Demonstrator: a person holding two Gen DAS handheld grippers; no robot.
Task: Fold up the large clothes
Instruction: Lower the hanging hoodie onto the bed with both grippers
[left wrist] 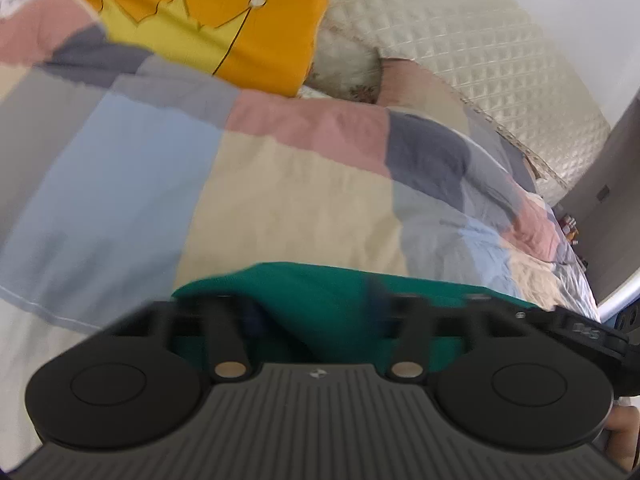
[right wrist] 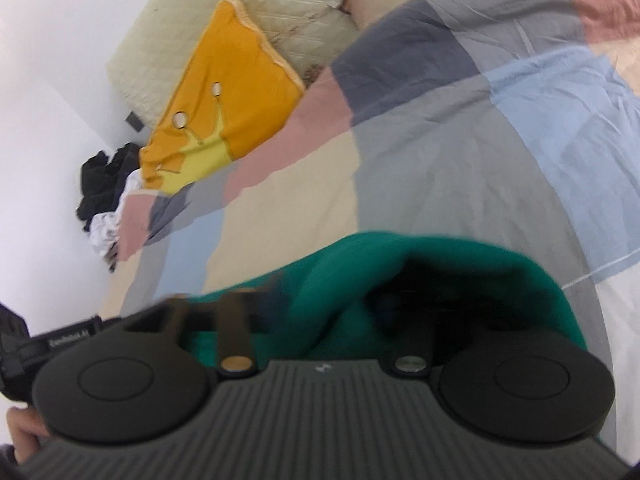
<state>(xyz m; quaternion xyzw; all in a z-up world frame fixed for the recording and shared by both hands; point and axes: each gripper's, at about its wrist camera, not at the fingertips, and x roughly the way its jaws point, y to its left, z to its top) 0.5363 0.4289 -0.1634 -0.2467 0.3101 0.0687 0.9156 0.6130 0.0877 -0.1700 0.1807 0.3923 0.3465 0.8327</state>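
Bedding in blocks of pink, grey, blue and cream, a patchwork quilt (left wrist: 256,184), covers the bed, and a green garment (left wrist: 320,304) lies on it close in front of both grippers. The left gripper (left wrist: 320,300) has its jaws spread apart with green cloth lying between them; the view is blurred, and the fingers do not seem to press on the cloth. The right gripper (right wrist: 328,312) also stands wide, with the garment bunched into a raised fold across its fingers, loose rather than pinched. An orange pillow (right wrist: 228,92) with a yellow crown leans on the cream padded headboard (left wrist: 460,52). Dark clothes (right wrist: 100,184) lie heaped beside the bed by the white wall.
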